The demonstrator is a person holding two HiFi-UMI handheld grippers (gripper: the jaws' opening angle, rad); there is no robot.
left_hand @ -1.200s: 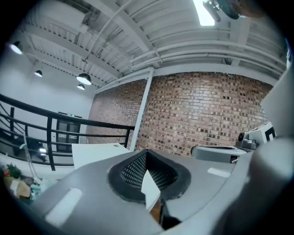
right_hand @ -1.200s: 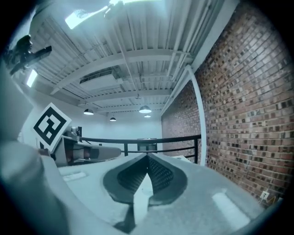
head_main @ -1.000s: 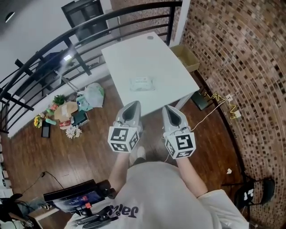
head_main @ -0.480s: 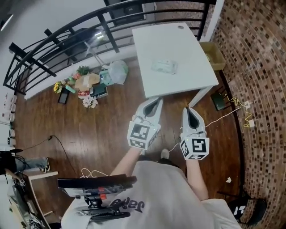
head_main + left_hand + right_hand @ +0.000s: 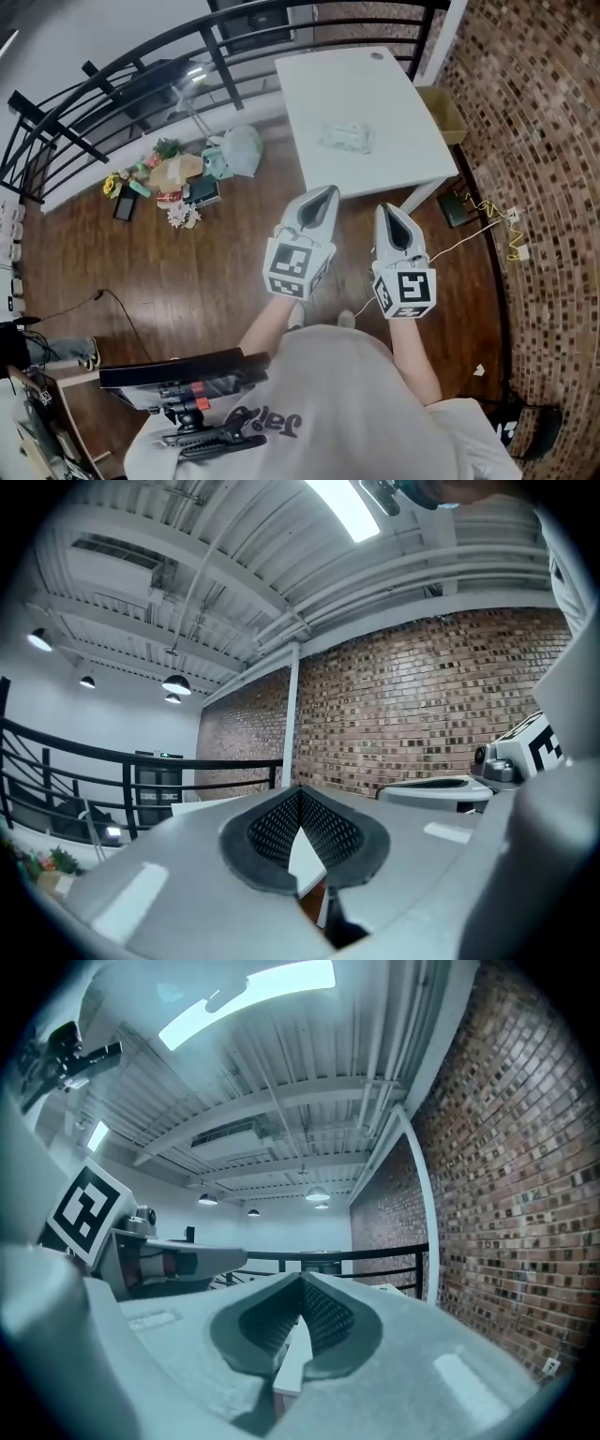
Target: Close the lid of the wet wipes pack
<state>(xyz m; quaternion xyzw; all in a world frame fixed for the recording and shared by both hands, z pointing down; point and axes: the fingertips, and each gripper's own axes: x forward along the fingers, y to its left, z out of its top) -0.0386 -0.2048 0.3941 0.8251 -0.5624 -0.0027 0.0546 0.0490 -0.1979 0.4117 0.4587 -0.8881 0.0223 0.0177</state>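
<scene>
The wet wipes pack (image 5: 346,138), pale and translucent, lies flat in the middle of the white table (image 5: 394,94) in the head view; its lid is too small to make out. My left gripper (image 5: 329,191) and right gripper (image 5: 383,208) hover side by side over the wooden floor, just short of the table's near edge and well away from the pack. Both are shut with nothing between their jaws. In the left gripper view (image 5: 300,790) and the right gripper view (image 5: 302,1280) the jaws meet at their tips. The pack does not show there.
A brick wall (image 5: 544,141) runs along the right and a black railing (image 5: 141,75) curves behind the table. A cardboard box (image 5: 447,114) stands by the table's right side. Bags and flowers (image 5: 173,176) litter the floor at left, with cables (image 5: 489,217) at right.
The head view swung, so the table now sits higher and more to the right. Both grippers stayed shut and side by side, edging slightly toward the table.
</scene>
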